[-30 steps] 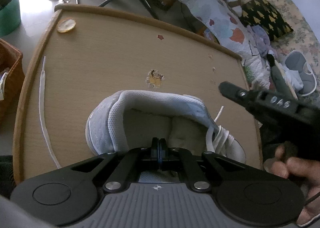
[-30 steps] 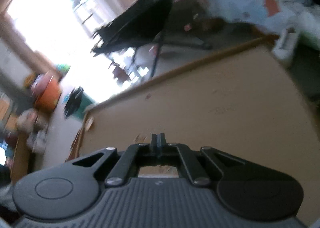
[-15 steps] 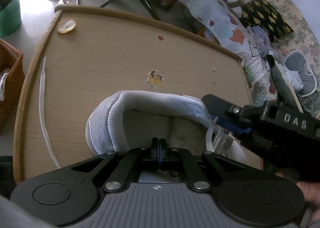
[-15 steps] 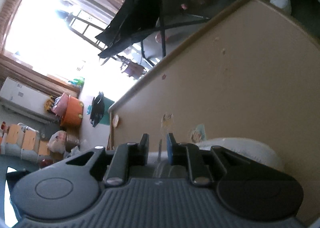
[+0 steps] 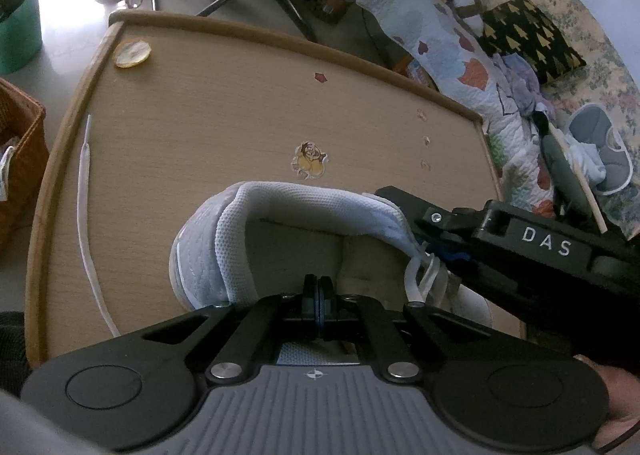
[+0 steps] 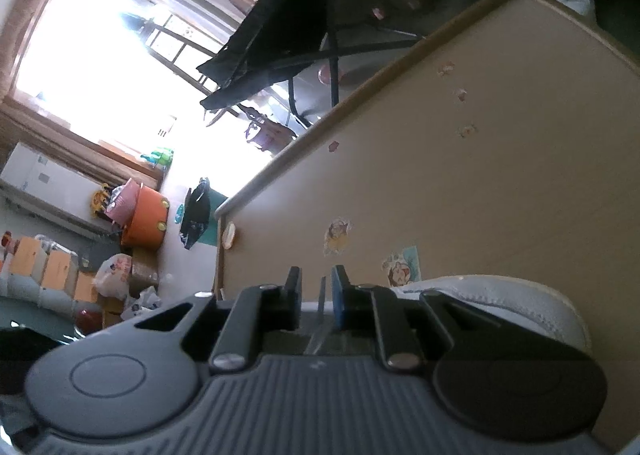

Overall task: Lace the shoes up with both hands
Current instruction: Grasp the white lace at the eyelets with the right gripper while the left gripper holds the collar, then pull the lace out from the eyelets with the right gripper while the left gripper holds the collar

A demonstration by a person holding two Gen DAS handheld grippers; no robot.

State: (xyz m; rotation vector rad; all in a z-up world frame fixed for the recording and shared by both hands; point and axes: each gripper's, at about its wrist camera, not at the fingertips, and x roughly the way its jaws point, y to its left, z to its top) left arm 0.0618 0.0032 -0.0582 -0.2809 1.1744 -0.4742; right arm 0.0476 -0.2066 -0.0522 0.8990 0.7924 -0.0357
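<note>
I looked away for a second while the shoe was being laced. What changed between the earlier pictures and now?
The right tongs came in from the right to the laces at the shoe's front, and their jaws, shut before, now stand apart around a lace end, not pressing on it. The left tongs stayed shut at the shoe's collar; the loose lace on the table did not move.

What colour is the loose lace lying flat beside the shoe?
White; the loose flat shoelace shows best in the left wrist view.

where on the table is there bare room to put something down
Free: the wide stretch of table between the far rim and the cartoon sticker, and the strip between the loose lace and the shoe. Crowded: the near right, where both tools meet at the shoe.
</note>
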